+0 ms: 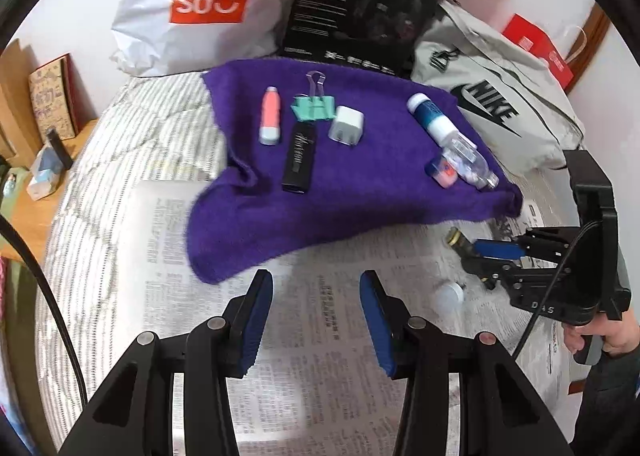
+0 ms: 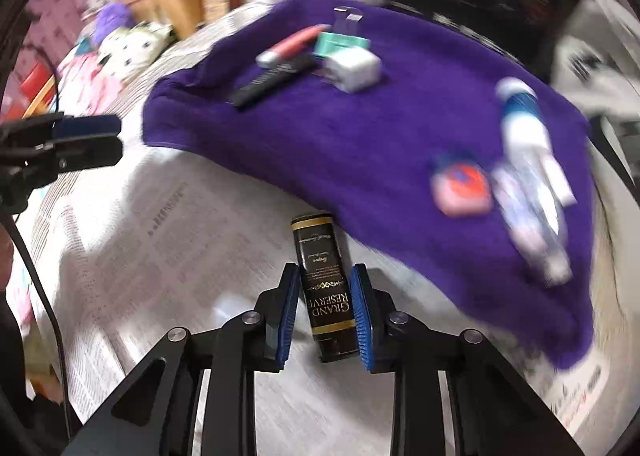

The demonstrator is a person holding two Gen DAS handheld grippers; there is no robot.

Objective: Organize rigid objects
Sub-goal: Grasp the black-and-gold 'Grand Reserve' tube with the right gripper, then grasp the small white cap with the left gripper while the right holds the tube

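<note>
- Blue-padded right gripper clamps the black tube, lying on newspaper.
- Purple towel edge just ahead.
- Left gripper partly open, empty, over bare newspaper.

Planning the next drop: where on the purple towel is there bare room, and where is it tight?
Free: the near half of the purple towel, in front of the black stick, and the strip between the white charger and the blue-white tube. Crowded: the charger, green binder clip and pink tube cluster, and the right edge around the clear bottle.
</note>
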